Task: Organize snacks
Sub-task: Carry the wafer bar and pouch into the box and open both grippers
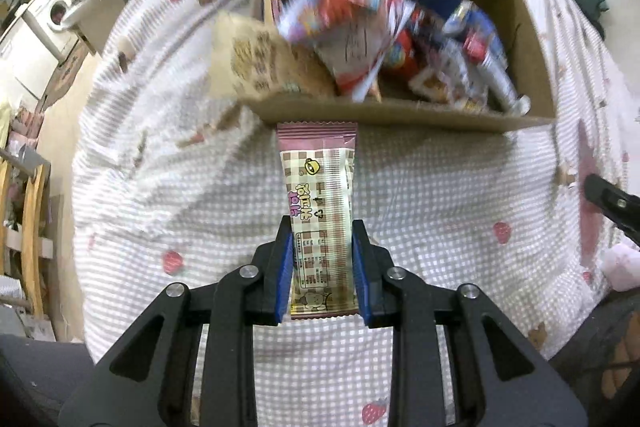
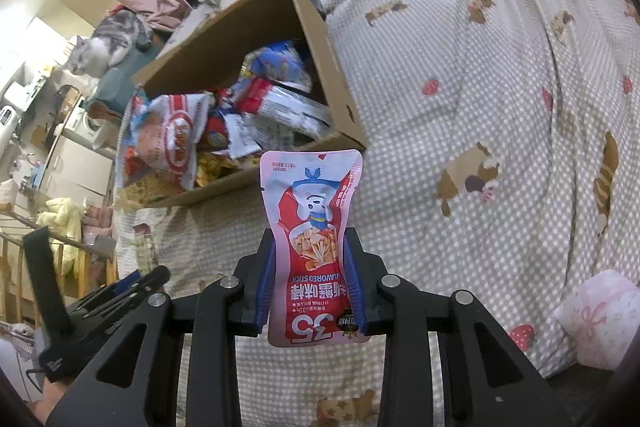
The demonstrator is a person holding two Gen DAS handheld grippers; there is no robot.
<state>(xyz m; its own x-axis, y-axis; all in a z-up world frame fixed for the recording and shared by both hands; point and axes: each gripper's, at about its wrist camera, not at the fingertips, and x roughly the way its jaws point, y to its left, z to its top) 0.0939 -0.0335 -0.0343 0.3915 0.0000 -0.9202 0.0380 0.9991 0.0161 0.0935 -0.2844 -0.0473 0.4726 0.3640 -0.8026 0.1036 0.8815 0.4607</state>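
The left gripper (image 1: pixel 322 259) has its fingers (image 1: pixel 283 267) clamped on a long checkered snack bar (image 1: pixel 320 211), which points toward the near wall of the cardboard box (image 1: pixel 384 113) on the bed cover (image 1: pixel 460 187). The right gripper (image 2: pixel 310 279) has its fingers (image 2: pixel 267 283) clamped on a red and white snack pouch (image 2: pixel 314 247), just before the same cardboard box (image 2: pixel 320 59), full of mixed snack packets (image 2: pixel 224 119). A grey cat (image 2: pixel 104 47) sits behind it.

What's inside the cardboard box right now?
The cardboard box holds a loose pile of snack packets, red, white and blue, heaped to the rim. The bottom and any packets underneath are covered.
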